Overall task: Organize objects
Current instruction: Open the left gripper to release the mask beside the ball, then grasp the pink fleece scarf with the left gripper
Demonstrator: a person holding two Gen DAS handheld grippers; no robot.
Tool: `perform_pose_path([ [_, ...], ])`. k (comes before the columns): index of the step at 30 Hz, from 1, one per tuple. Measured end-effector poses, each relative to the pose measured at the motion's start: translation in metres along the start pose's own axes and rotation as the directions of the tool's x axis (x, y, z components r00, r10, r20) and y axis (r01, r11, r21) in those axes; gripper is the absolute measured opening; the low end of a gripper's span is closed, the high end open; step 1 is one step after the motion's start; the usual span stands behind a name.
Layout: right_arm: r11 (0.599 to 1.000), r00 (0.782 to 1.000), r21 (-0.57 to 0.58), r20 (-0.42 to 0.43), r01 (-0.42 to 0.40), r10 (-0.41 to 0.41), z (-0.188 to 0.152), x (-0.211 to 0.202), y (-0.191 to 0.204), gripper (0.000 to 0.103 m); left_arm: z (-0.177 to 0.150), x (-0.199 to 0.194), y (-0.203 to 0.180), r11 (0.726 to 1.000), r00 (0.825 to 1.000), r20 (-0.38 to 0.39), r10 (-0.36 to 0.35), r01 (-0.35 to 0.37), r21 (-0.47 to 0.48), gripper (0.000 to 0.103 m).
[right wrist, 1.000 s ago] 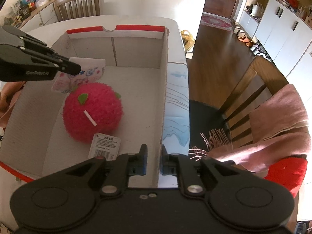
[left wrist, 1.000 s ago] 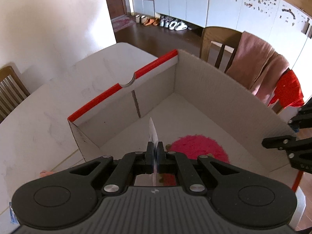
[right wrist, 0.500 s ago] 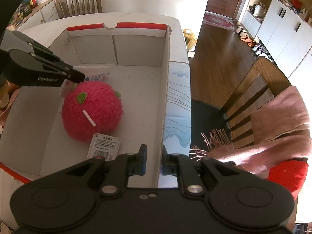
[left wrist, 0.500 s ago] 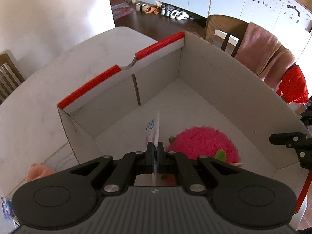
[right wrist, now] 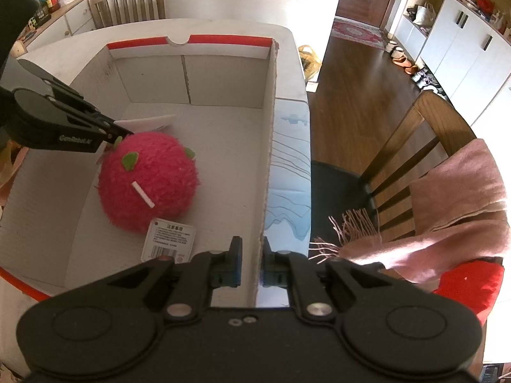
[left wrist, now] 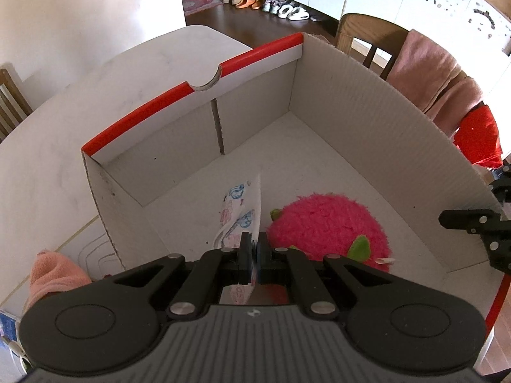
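A white cardboard box [left wrist: 367, 105] with red rims stands open on the table. On its floor lies a fuzzy pink plush ball [left wrist: 325, 223] with green leaves and a paper tag [right wrist: 169, 239]. My left gripper [left wrist: 254, 239] is shut on a thin white sheet [left wrist: 238, 210] printed with blue and pink drawings, held just above the floor beside the plush. The right wrist view shows that left gripper [right wrist: 126, 132] with the sheet [right wrist: 150, 122] sticking out over the plush [right wrist: 150, 175]. My right gripper [right wrist: 252, 255] straddles the box's right wall [right wrist: 268, 159], its jaws closing on it.
The white table [left wrist: 48, 159] carries a pink cloth [left wrist: 54, 274] left of the box and a blue-lined sheet [right wrist: 290, 159] to its right. A wooden chair [right wrist: 415, 134] draped with a pink scarf [right wrist: 453, 191] stands close by. Another chair [right wrist: 127, 0] is at the far side.
My left gripper has gone deeper into the box with the sheet, which has turned so its printed face shows. The right gripper has stayed on the wall.
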State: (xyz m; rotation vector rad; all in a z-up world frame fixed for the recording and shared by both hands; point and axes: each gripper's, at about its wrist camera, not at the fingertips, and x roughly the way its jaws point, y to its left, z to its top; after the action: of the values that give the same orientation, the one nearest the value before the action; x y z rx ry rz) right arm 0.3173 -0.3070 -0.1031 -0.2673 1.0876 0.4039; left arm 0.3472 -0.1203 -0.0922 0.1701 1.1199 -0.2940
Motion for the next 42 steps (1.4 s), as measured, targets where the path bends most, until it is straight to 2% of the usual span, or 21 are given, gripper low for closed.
perform_pose_path([
  [17, 1.0, 1.0, -0.012, -0.002, -0.002, 0.002, 0.001, 0.0, 0.0, 0.009, -0.01, -0.027, -0.002, 0.998, 0.997, 0.051, -0.056, 0.057, -0.033, 0.007],
  [20, 1.0, 1.0, -0.017, -0.002, -0.001, 0.001, 0.0, 0.0, 0.001, 0.009, -0.013, -0.036, -0.003, 0.998, 0.996, 0.068, -0.052, 0.054, -0.037, 0.015],
  [23, 1.0, 1.0, -0.02, -0.002, -0.001, 0.001, 0.001, 0.0, 0.001, 0.008, -0.016, -0.052, -0.004, 0.997, 0.993, 0.108, -0.053, 0.058, -0.047, 0.034],
  [25, 1.0, 1.0, -0.021, -0.004, -0.002, 0.002, 0.001, 0.0, 0.001, 0.007, -0.021, -0.064, -0.003, 0.996, 0.988, 0.14, -0.057, 0.066, -0.057, 0.061],
  [29, 1.0, 1.0, -0.025, -0.004, 0.0, 0.0, 0.001, 0.0, 0.002, 0.007, -0.031, -0.093, -0.001, 0.997, 0.979, 0.201, -0.041, 0.055, -0.062, 0.065],
  [31, 1.0, 1.0, -0.03, -0.005, 0.0, 0.0, 0.001, 0.0, 0.003, 0.007, -0.037, -0.106, 0.003, 0.996, 0.974, 0.226, -0.025, 0.044, -0.082, 0.072],
  [35, 0.999, 1.0, -0.041, -0.006, 0.0, 0.0, 0.001, -0.001, 0.005, 0.007, -0.054, -0.127, 0.022, 0.99, 0.966, 0.259, 0.015, 0.022, -0.14, 0.074],
  [42, 0.999, 1.0, -0.05, -0.006, 0.002, -0.002, -0.001, -0.001, 0.008, 0.007, -0.086, -0.139, 0.064, 0.966, 0.961, 0.237, 0.145, -0.085, -0.245, 0.081],
])
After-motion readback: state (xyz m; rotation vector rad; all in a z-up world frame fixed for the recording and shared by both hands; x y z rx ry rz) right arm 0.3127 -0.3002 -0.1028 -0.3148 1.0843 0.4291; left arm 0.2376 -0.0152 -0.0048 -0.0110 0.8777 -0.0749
